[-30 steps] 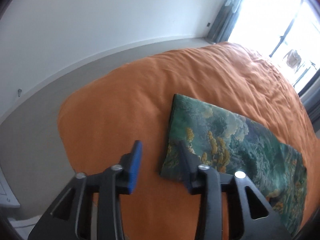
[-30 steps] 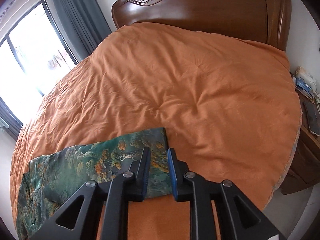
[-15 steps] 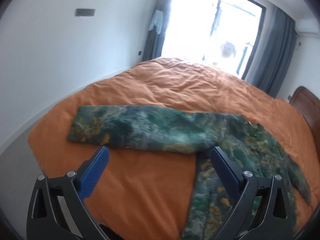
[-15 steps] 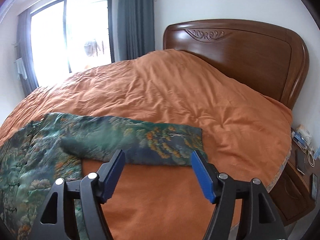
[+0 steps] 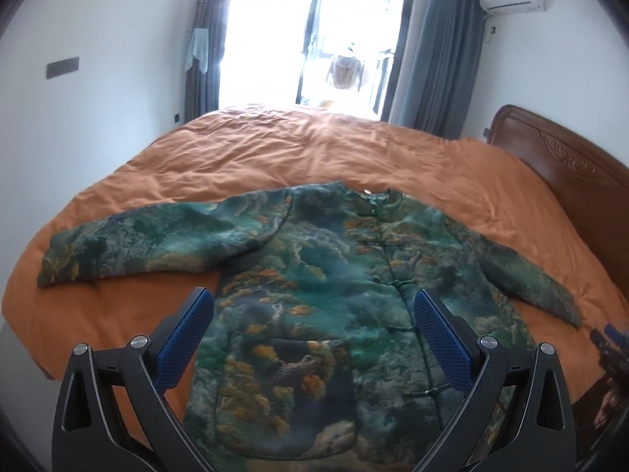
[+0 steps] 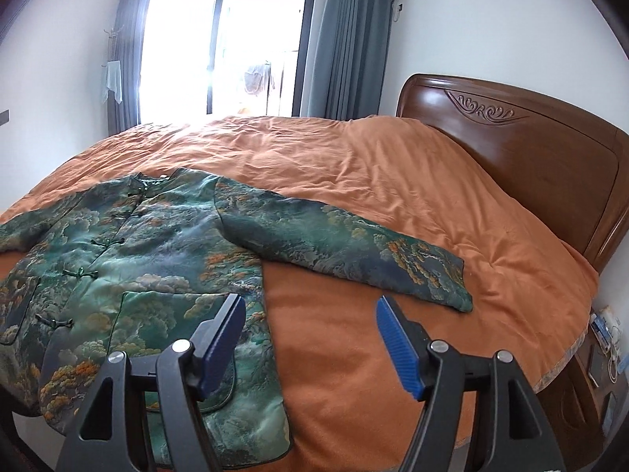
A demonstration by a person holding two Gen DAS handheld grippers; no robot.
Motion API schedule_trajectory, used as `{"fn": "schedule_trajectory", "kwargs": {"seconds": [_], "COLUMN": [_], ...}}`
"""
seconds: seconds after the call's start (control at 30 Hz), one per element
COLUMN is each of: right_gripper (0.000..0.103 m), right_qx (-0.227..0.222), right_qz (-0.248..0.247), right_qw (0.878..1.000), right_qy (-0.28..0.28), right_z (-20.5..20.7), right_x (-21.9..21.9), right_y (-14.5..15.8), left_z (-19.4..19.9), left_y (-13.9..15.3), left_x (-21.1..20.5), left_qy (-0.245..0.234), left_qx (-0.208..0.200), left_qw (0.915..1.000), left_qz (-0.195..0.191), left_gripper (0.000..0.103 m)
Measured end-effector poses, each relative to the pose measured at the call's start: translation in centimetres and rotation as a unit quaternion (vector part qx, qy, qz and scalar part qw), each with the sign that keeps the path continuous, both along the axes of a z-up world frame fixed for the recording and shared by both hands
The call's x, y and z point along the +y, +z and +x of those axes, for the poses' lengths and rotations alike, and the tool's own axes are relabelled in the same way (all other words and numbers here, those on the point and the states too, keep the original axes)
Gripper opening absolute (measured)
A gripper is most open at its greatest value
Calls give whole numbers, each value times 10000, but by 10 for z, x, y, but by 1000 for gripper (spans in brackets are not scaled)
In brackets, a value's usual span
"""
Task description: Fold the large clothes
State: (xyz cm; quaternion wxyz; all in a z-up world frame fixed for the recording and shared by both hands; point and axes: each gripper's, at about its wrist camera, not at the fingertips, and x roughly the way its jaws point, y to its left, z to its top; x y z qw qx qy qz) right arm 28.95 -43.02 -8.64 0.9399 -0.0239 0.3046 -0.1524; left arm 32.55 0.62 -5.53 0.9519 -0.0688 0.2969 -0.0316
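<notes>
A green padded jacket (image 5: pixel 314 244) with an orange tree print and knot buttons lies face up on the orange duvet (image 5: pixel 275 157), collar toward the window. Its left sleeve (image 5: pixel 129 240) and right sleeve (image 6: pixel 346 247) stretch flat out to the sides. My left gripper (image 5: pixel 314 299) hangs wide open above the lower front of the jacket, near a patch pocket, with nothing between its blue pads. My right gripper (image 6: pixel 309 301) stands open over the jacket's (image 6: pixel 157 244) right hem edge and the bare duvet (image 6: pixel 393 181), touching nothing.
A carved wooden headboard (image 6: pixel 511 137) rises on the right. A nightstand (image 6: pixel 601 354) with cables and small items sits past the bed's right corner. Behind the bed are a bright glass door (image 5: pixel 314 31) and grey curtains (image 6: pixel 350 39). White walls close in the left side.
Both grippers let go of the sleeve ends, opened wide and swung inward from the cuffs to the jacket's body. The sleeves now lie spread flat on the duvet.
</notes>
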Motion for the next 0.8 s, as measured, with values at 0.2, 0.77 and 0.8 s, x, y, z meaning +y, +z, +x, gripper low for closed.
{"fn": "schedule_trajectory", "kwargs": {"seconds": [0.2, 0.77, 0.8], "right_gripper": [70, 70, 71], "right_qx": [104, 405, 337], "right_qz": [-254, 2454, 2810], "right_qw": [9996, 9620, 9502], "right_qy": [55, -1129, -1305], "right_z": [-4, 40, 41], "right_x": [0, -200, -217], "right_y": [-5, -57, -66], "left_z": [3, -6, -5], "left_y": [6, -6, -7], "left_x": [-43, -80, -79], "left_qy": [-308, -791, -787], "left_qx": [18, 358, 383], "left_qw": [9979, 9943, 9943], "left_qz": [572, 627, 606], "left_gripper": [103, 103, 103]}}
